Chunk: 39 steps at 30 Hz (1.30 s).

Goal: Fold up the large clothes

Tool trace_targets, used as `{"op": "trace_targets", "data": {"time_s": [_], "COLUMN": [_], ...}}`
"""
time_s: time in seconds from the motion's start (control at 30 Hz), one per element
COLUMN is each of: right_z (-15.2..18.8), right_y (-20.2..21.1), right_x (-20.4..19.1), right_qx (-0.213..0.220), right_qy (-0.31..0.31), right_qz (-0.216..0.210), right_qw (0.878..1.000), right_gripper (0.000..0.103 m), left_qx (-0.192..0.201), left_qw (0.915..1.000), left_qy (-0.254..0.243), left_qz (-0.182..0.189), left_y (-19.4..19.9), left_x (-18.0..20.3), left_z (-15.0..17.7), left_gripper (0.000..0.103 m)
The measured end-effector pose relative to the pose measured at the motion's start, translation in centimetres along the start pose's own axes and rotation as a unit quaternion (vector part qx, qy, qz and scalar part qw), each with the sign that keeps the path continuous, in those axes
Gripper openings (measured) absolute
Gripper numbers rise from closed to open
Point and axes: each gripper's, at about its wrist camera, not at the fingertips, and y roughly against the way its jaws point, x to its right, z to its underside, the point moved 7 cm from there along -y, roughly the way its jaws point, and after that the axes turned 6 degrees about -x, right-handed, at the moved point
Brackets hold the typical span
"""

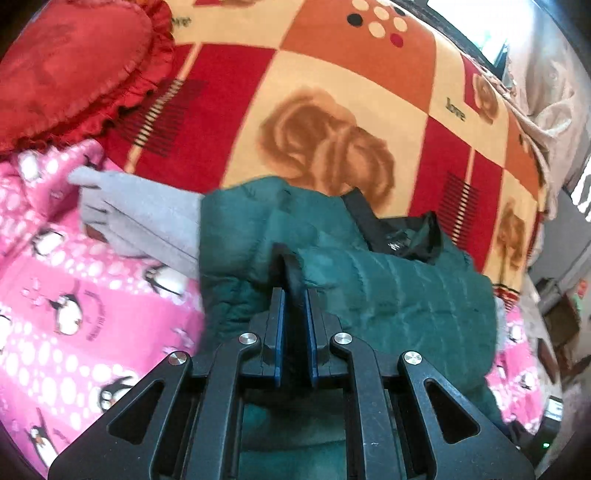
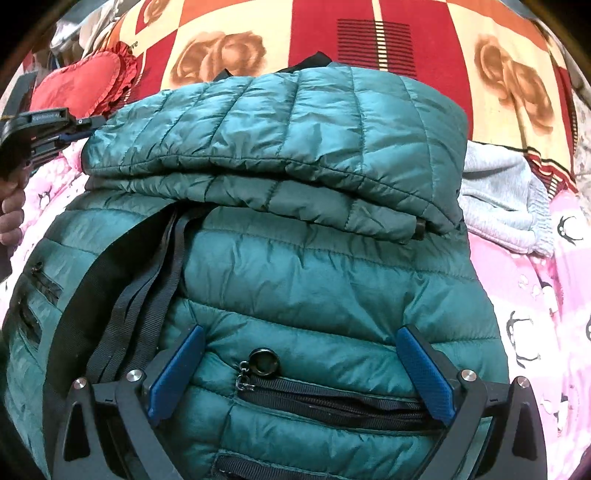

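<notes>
While your left claw [image 1: 294, 295] is pressed together, pinching the dark edge of the green jacket [image 1: 369, 295], your right claw [image 2: 301, 336] is spread wide, right over the jacket's zip pocket [image 2: 332, 400]. The jacket lies on the bed [image 1: 332, 74], already folded once, its long side running left to right. Your right claw is nearer the loose bottom part.

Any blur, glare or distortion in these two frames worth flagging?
Left wrist view: motion blur softens the green jacket and penguin blanket; a window blows out top right. Right wrist view: sharper, jacket quilting crisp with mild sheen, the edges bowed by the fisheye.
</notes>
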Motion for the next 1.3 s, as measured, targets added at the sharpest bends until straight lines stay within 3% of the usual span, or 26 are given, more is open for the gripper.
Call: {"op": "trace_targets", "data": {"time_s": [0.07, 0.13, 0.17, 0.2, 0.37, 0.43, 0.47, 0.53, 0.6, 0.73, 0.87, 0.93, 1.0, 1.13, 1.27, 1.3], "right_z": [0.0, 0.0, 0.1, 0.1, 0.1, 0.0, 0.0, 0.0, 0.0, -1.0, -3.0, -3.9, -5.3, -8.1, -10.6, -11.0], "right_y": [-0.1, -0.1, 0.0, 0.0, 0.0, -0.1, -0.1, -0.1, 0.0, 1.7, 5.3, 6.5, 7.1, 6.3, 3.5, 2.7], "right_x": [-0.1, -0.4, -0.4, -0.4, -0.4, -0.4, -0.4, -0.4, -0.3, 1.6, 7.7, 10.1, 11.6, 10.8, 8.2, 8.3], "right_qx": [0.001, 0.002, 0.003, 0.003, 0.003, 0.003, 0.003, 0.002, 0.000, 0.021, 0.091, 0.118, 0.138, 0.171, 0.156, 0.148], "right_qy": [0.003, 0.003, 0.003, 0.003, 0.004, 0.003, 0.004, 0.003, 0.003, -0.014, -0.110, -0.147, -0.160, -0.151, -0.119, -0.122], "right_qz": [0.005, 0.005, 0.005, 0.005, 0.005, 0.005, 0.005, 0.004, 0.001, 0.015, 0.049, 0.072, 0.089, 0.028, 0.016, 0.013], "right_qw": [1.000, 1.000, 1.000, 1.000, 1.000, 1.000, 1.000, 1.000, 1.000, 1.000, 0.988, 0.979, 0.973, 0.973, 0.980, 0.981], "right_gripper": [0.102, 0.103, 0.103, 0.103, 0.103, 0.103, 0.103, 0.103, 0.102, 0.102, 0.102, 0.092, 0.068, 0.054, 0.053, 0.049], "left_qx": [-0.010, -0.024, -0.031, -0.037, -0.013, -0.025, -0.036, -0.050, -0.035, 0.013, -0.005, -0.003, 0.017, 0.097, 0.124, 0.118], "left_qw": [0.9996, 0.9992, 0.9989, 0.9986, 0.9988, 0.9991, 0.9989, 0.9986, 0.9992, 0.9992, 0.9991, 0.9991, 0.9987, 0.9920, 0.9894, 0.9909], "left_qy": [0.008, 0.006, 0.003, 0.002, 0.001, -0.012, -0.015, -0.015, -0.014, -0.008, -0.006, 0.003, 0.005, -0.022, -0.038, -0.038], "left_qz": [0.023, 0.031, 0.034, 0.039, 0.048, 0.033, 0.024, 0.003, -0.009, -0.038, -0.042, -0.041, -0.049, -0.077, -0.066, -0.053], "left_y": [-0.4, -1.1, -1.5, -1.8, -1.0, -1.8, -2.4, -3.4, -3.1, -0.5, -0.9, -0.7, 0.3, 3.4, 4.0, 3.6], "left_x": [0.4, 0.8, 1.0, 1.2, 2.1, 2.3, 2.2, 1.7, 1.4, 0.9, 0.4, 0.3, 0.6, 2.1, 3.6, 3.9], "left_z": [0.3, 0.6, 0.9, 1.1, 1.1, 1.4, 1.8, 2.3, 2.1, 0.9, 1.4, 1.3, 0.7, -0.7, -1.1, -0.9], "left_gripper": [0.011, 0.027, 0.041, 0.044, 0.045, 0.044, 0.044, 0.019, 0.006, 0.006, 0.007, 0.007, 0.008, 0.008, 0.038, 0.041]}}
